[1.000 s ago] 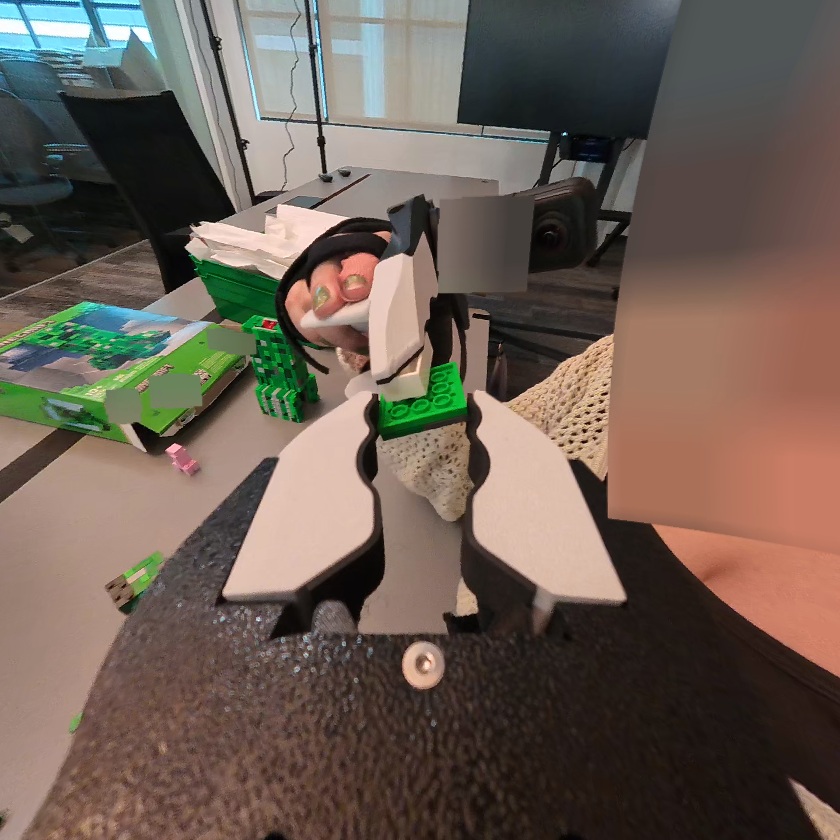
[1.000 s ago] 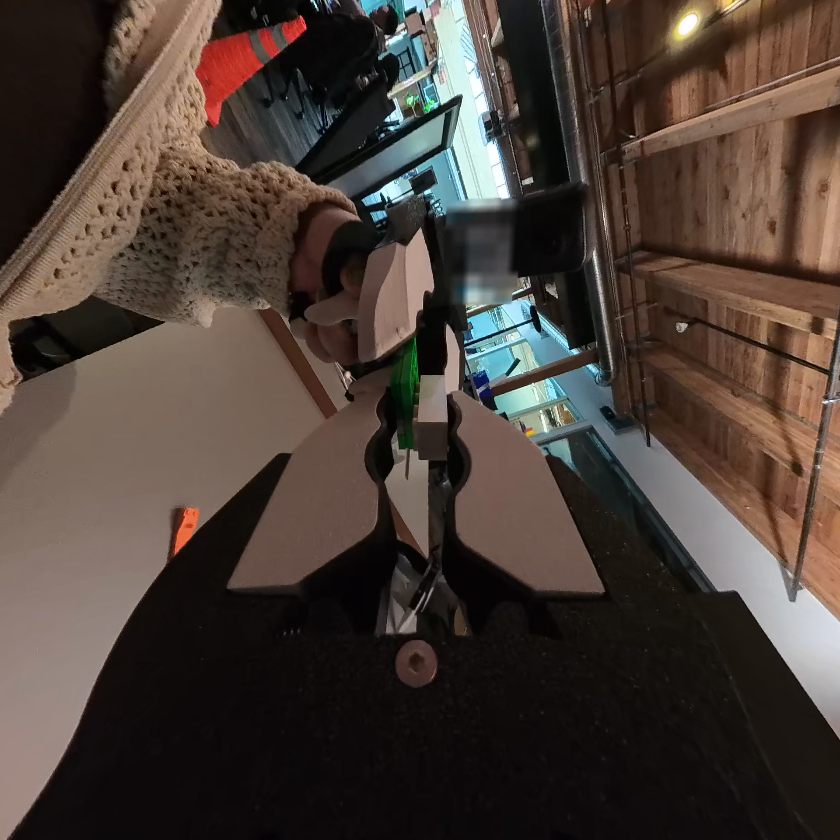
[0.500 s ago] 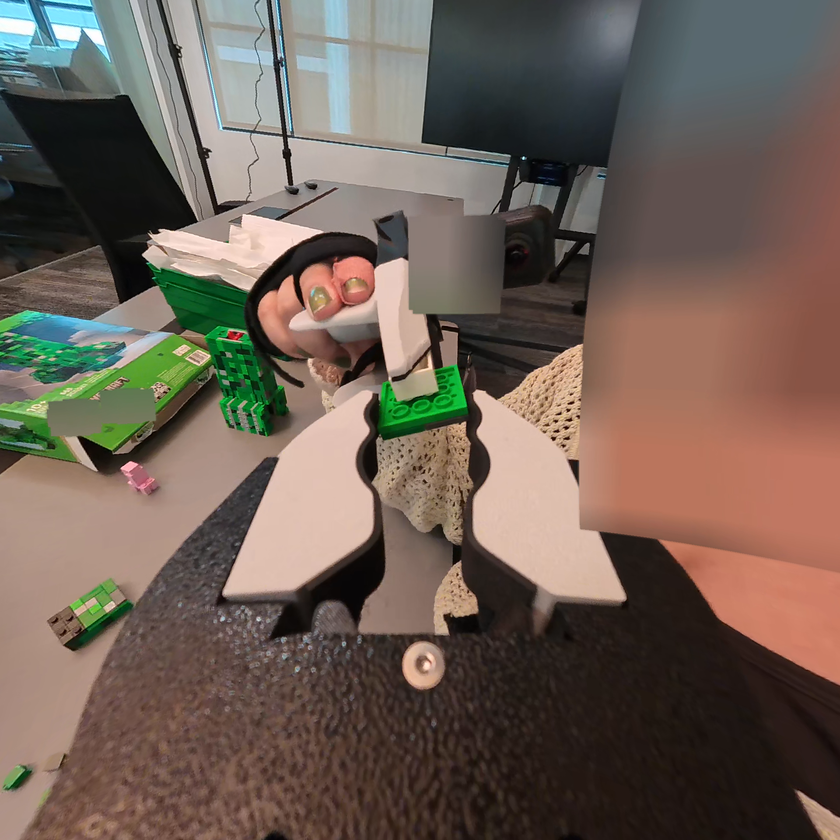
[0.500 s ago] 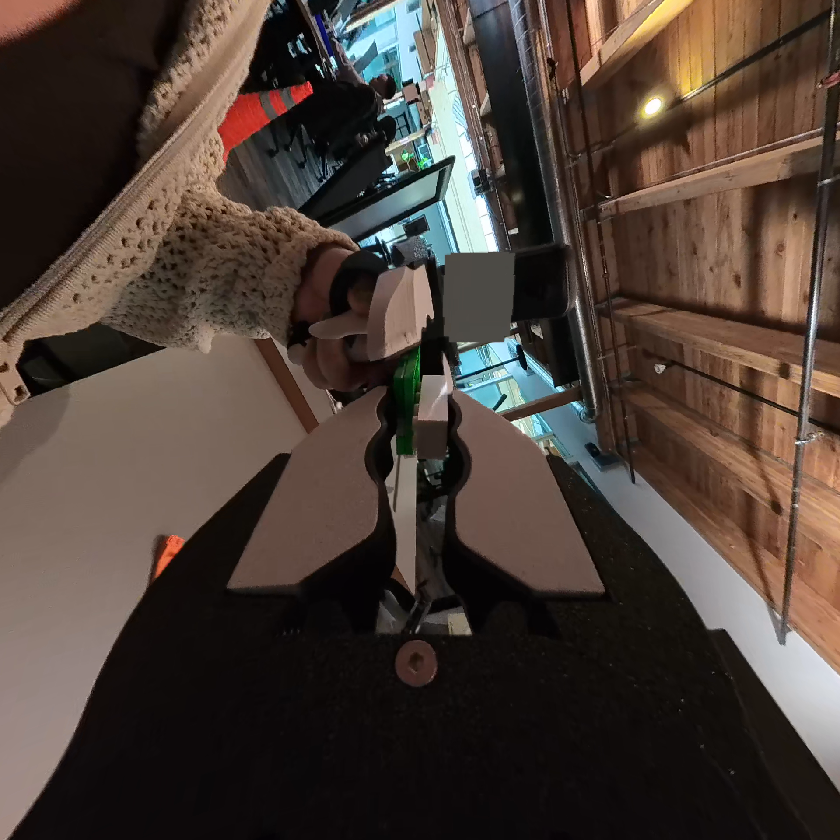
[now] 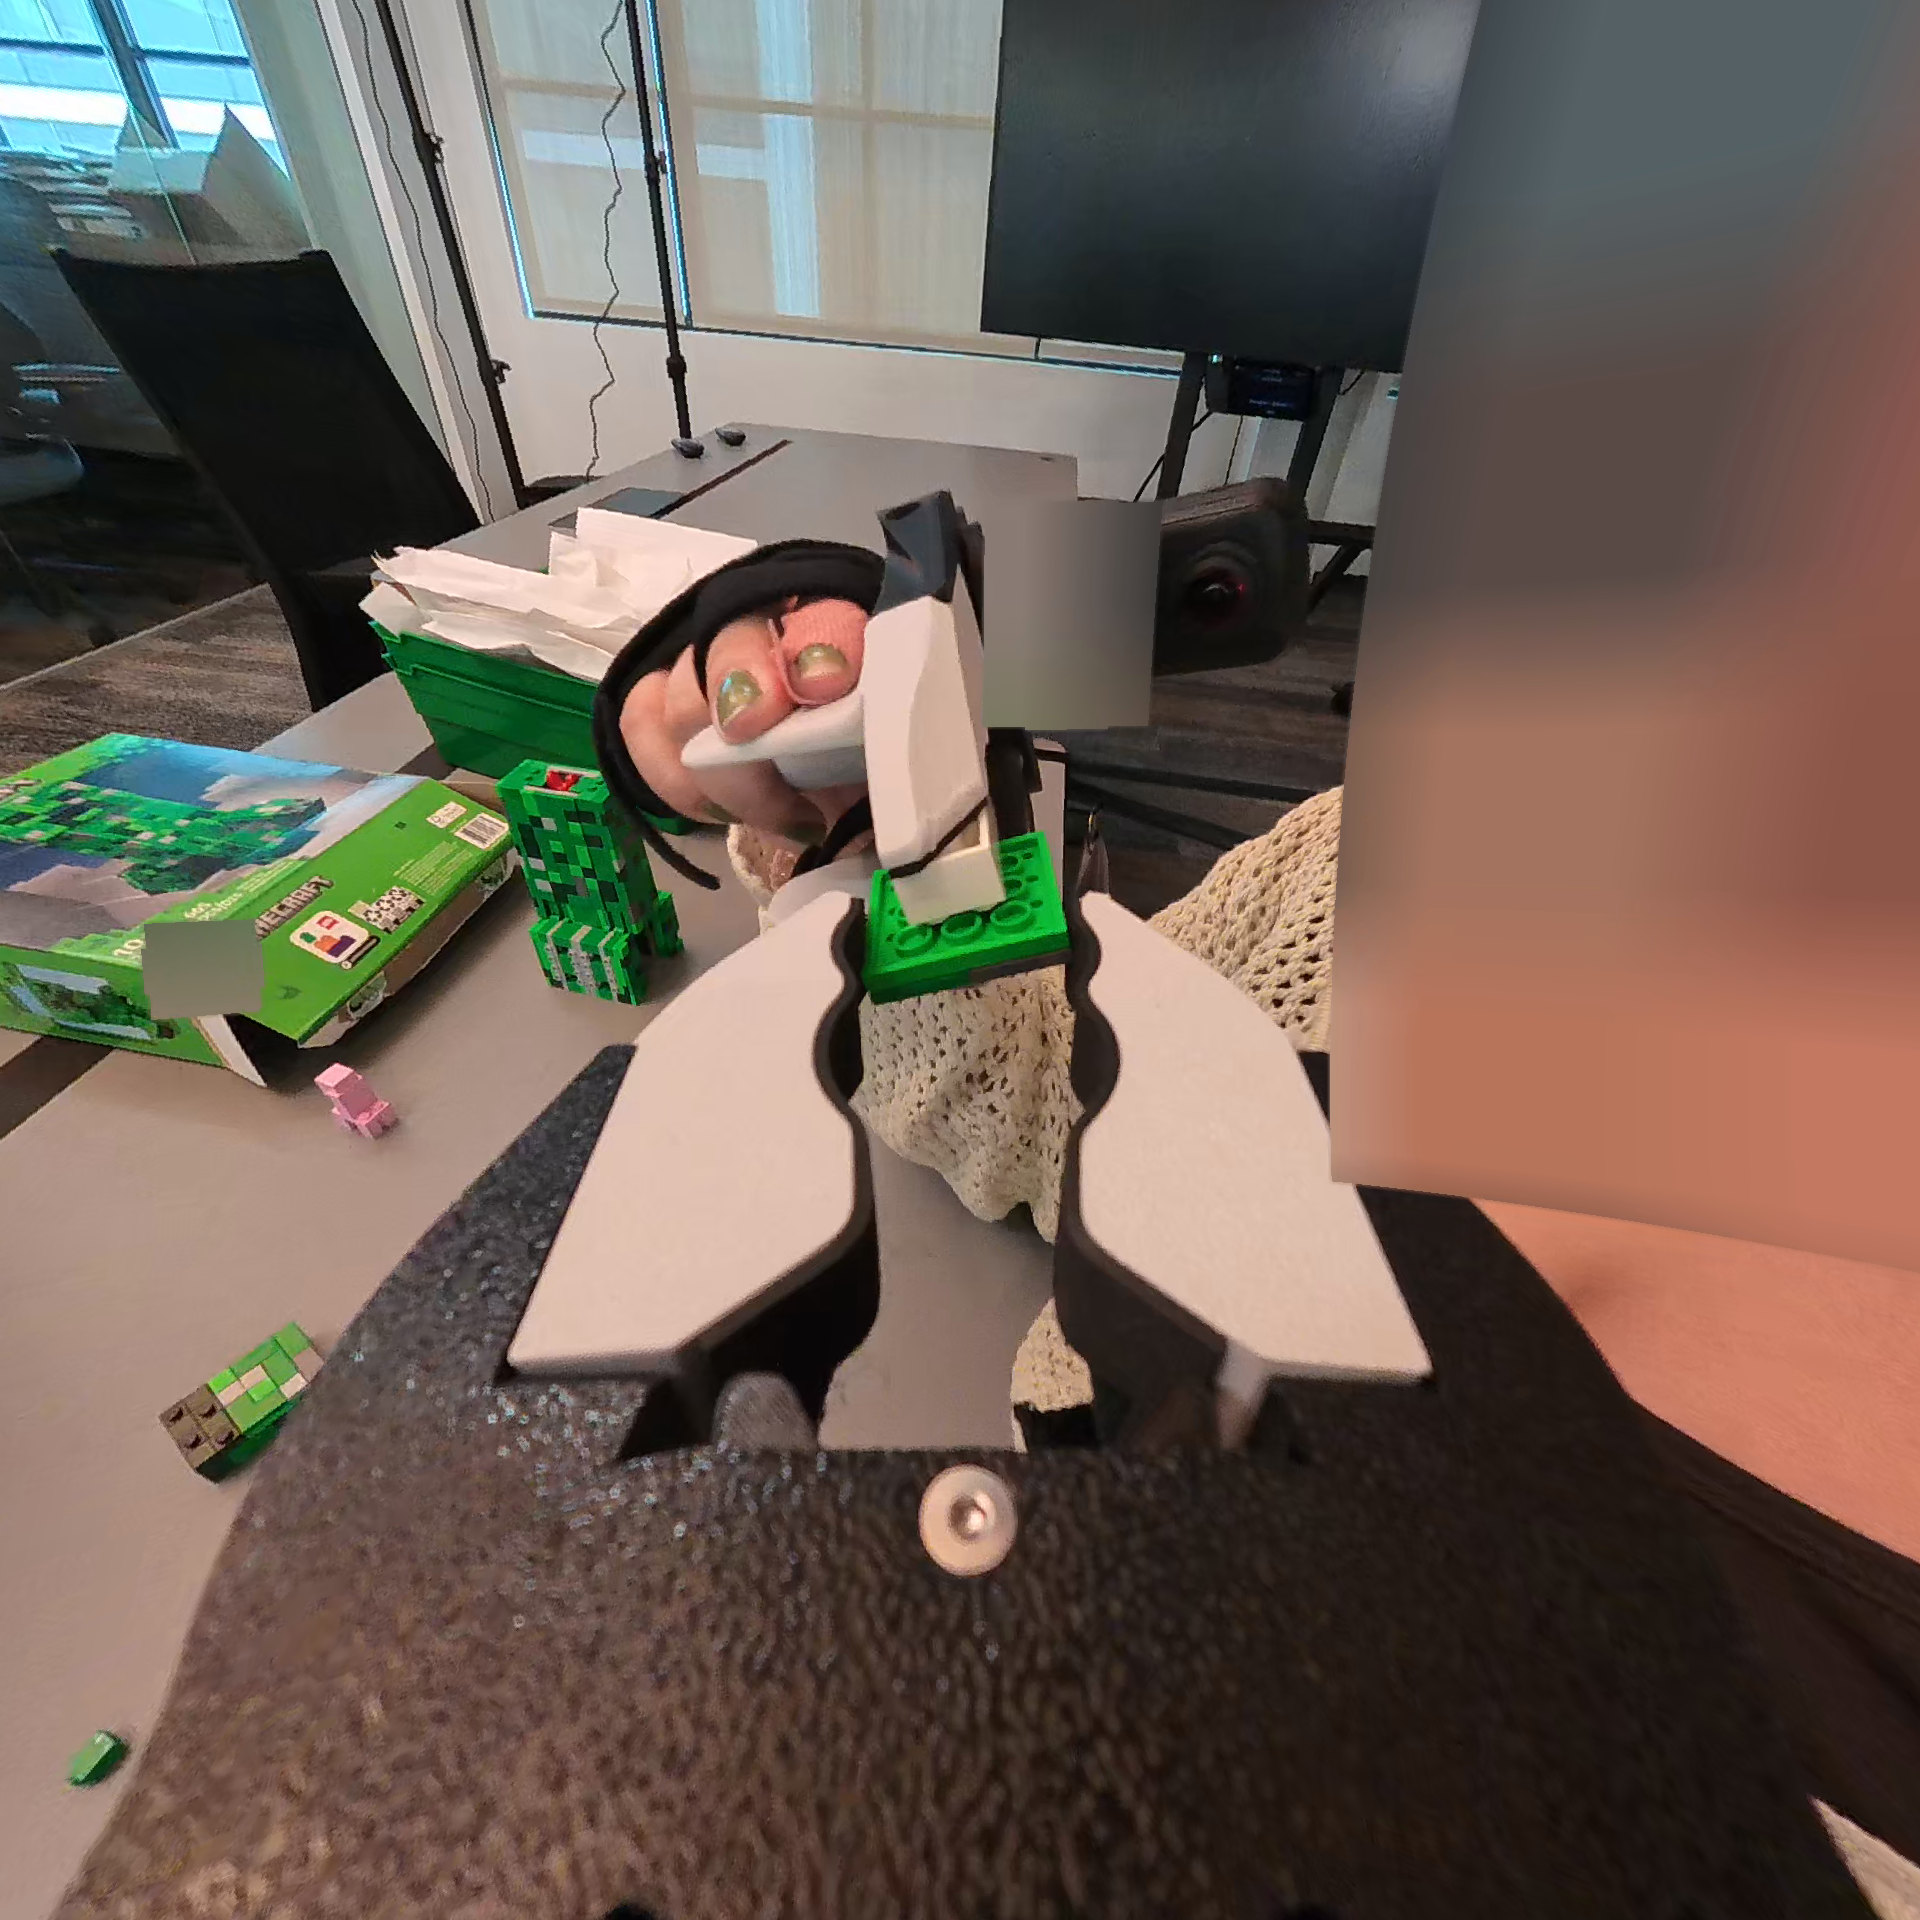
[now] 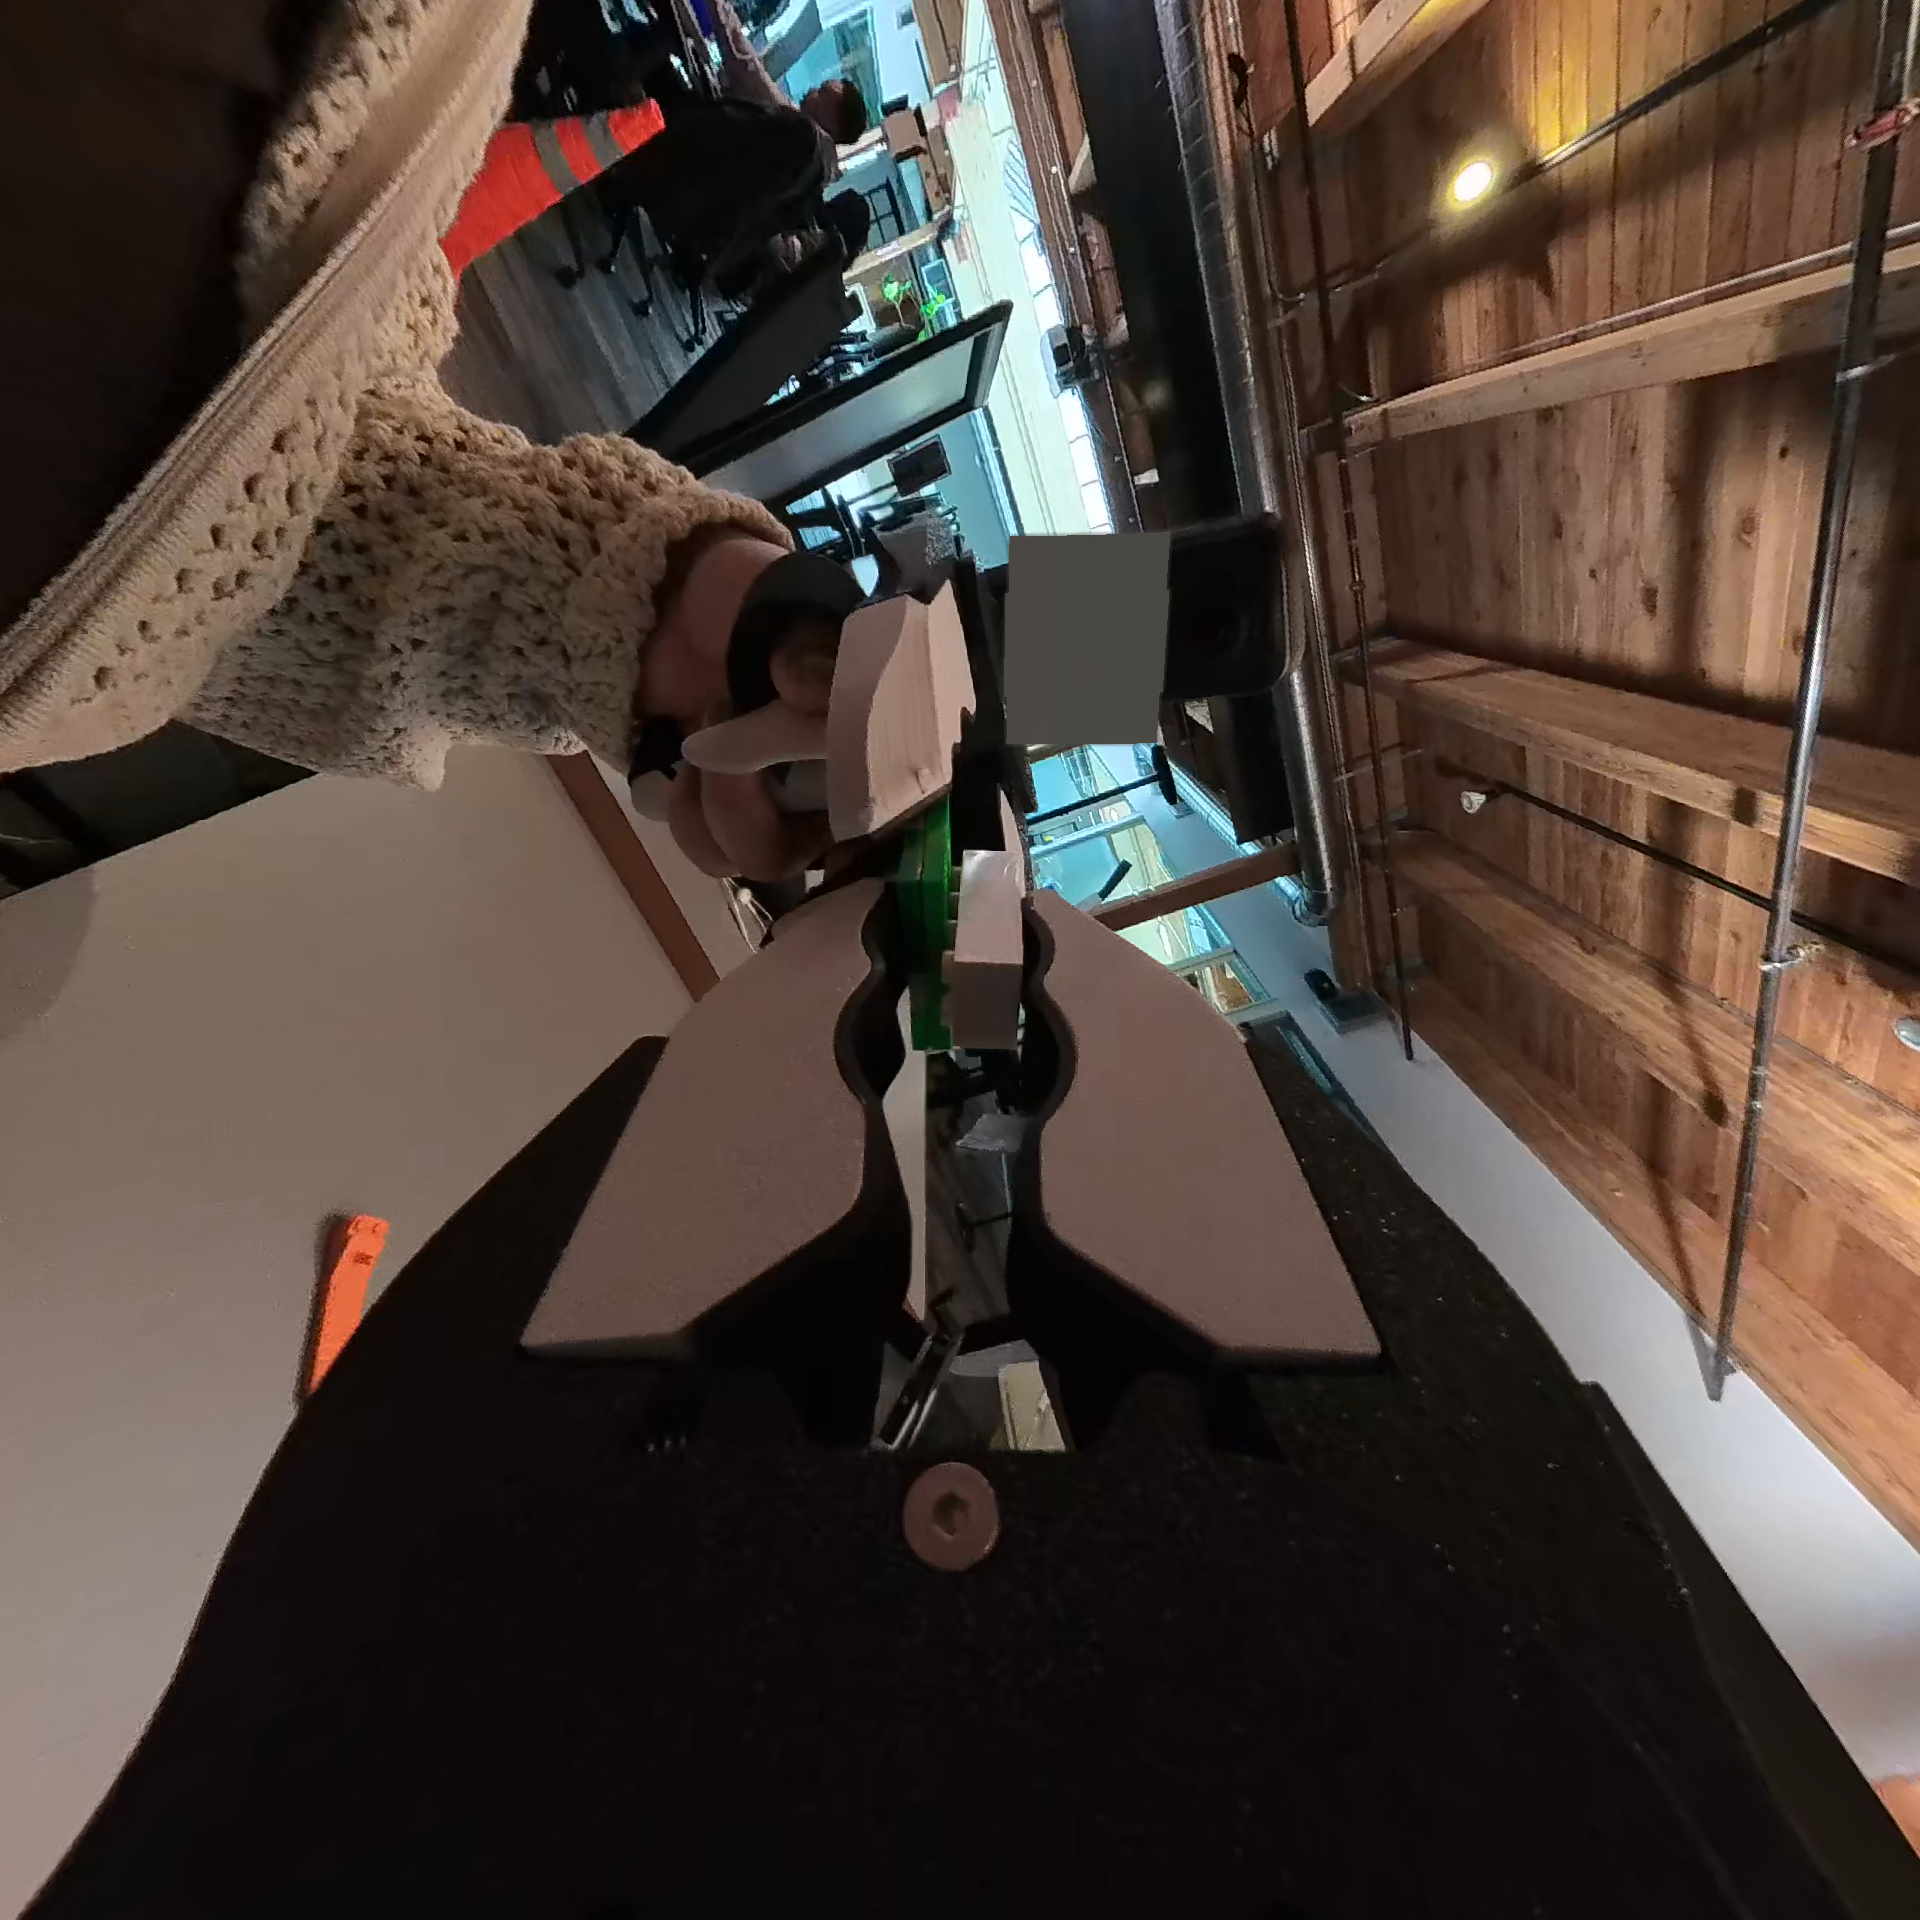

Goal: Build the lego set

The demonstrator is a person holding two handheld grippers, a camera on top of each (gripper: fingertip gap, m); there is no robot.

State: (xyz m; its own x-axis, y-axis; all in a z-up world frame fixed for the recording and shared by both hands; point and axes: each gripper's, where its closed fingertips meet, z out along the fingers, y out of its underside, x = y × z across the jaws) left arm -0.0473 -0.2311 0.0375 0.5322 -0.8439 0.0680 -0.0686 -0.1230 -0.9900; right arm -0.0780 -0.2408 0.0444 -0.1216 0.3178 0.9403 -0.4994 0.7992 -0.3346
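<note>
Two grippers, left gripper [image 5: 966,935] and right gripper [image 6: 961,966], one green plate [image 5: 961,925], underside hidden

Our two wrist cameras face each other at close range, the right view rolled sideways; both share the green plate [image 5: 966,920] [image 6: 928,935].

Grey table [image 5: 156,1226], black chair [image 5: 260,436], windows [image 5: 831,156], wood-plank wall [image 6: 1610,623]
</note>
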